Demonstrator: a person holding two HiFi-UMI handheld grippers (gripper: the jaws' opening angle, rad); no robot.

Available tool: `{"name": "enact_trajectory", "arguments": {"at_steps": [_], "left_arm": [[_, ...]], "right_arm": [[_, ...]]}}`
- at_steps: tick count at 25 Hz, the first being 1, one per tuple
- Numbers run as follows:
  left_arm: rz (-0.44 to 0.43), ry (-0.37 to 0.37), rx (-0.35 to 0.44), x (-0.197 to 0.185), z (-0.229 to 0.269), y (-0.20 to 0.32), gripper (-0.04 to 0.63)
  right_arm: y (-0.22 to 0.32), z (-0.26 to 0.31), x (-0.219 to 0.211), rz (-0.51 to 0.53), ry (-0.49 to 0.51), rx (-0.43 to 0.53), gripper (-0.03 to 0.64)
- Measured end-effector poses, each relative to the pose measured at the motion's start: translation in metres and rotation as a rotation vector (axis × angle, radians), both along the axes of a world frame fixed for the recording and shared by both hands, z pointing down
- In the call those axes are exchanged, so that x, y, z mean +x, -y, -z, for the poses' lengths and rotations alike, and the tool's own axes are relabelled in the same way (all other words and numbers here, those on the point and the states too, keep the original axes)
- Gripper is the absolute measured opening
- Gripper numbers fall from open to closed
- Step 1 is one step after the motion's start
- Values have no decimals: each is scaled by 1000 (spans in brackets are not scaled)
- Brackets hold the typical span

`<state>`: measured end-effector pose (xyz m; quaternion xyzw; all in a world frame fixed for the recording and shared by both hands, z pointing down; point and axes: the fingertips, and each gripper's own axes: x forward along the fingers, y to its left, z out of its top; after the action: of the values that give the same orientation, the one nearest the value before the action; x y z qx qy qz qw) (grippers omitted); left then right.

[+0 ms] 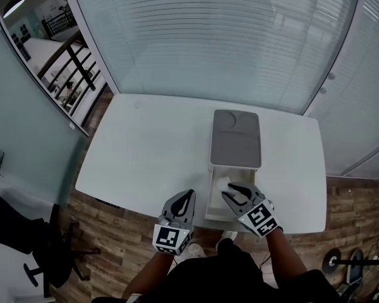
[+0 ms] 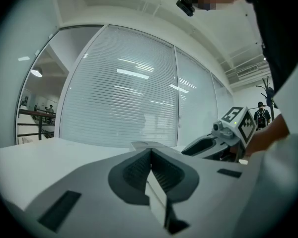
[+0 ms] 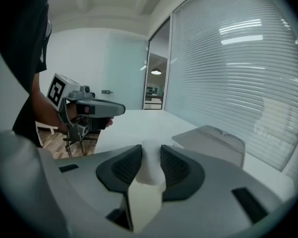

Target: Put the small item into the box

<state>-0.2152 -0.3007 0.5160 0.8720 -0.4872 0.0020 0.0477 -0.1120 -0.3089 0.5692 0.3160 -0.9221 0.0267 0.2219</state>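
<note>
A white box point(image 1: 213, 197) stands at the table's front edge, its grey lid point(image 1: 235, 139) slid back so the near part is uncovered. My right gripper point(image 1: 232, 192) hangs over that opening, shut on a small white item point(image 1: 223, 183). In the right gripper view the white item point(image 3: 150, 168) sits pinched between the dark pads point(image 3: 126, 165), with the lid point(image 3: 211, 137) beyond. My left gripper point(image 1: 187, 197) hovers just left of the box, shut with nothing in it. In the left gripper view its own jaws point(image 2: 150, 153) meet, and the right gripper point(image 2: 223, 137) shows at the right.
The white table point(image 1: 151, 150) stretches left and back from the box. Glass walls with blinds point(image 1: 215, 36) stand behind it. A black office chair point(image 1: 25, 232) sits on the wooden floor at the lower left. The person's arms reach in from the bottom edge.
</note>
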Motion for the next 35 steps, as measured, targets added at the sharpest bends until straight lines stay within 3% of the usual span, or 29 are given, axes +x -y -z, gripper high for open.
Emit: {"name": "enact_trajectory", "arguments": {"at_steps": [7, 10, 17, 25, 35], "left_arm": [[17, 23, -50, -5, -15, 4, 12], [19, 16, -35, -3, -11, 5, 12], [25, 20, -37, 0, -13, 11, 12], [42, 22, -46, -1, -17, 13, 12], [49, 15, -60, -1, -20, 12, 12]], "right_arm": [[8, -41, -10, 118, -233, -82, 126], [9, -53, -13, 174, -327, -113, 127], [12, -73, -16, 241, -446, -177, 129], [14, -80, -21, 268, -460, -206, 137], [3, -64, -25, 268, -386, -190, 195]]}}
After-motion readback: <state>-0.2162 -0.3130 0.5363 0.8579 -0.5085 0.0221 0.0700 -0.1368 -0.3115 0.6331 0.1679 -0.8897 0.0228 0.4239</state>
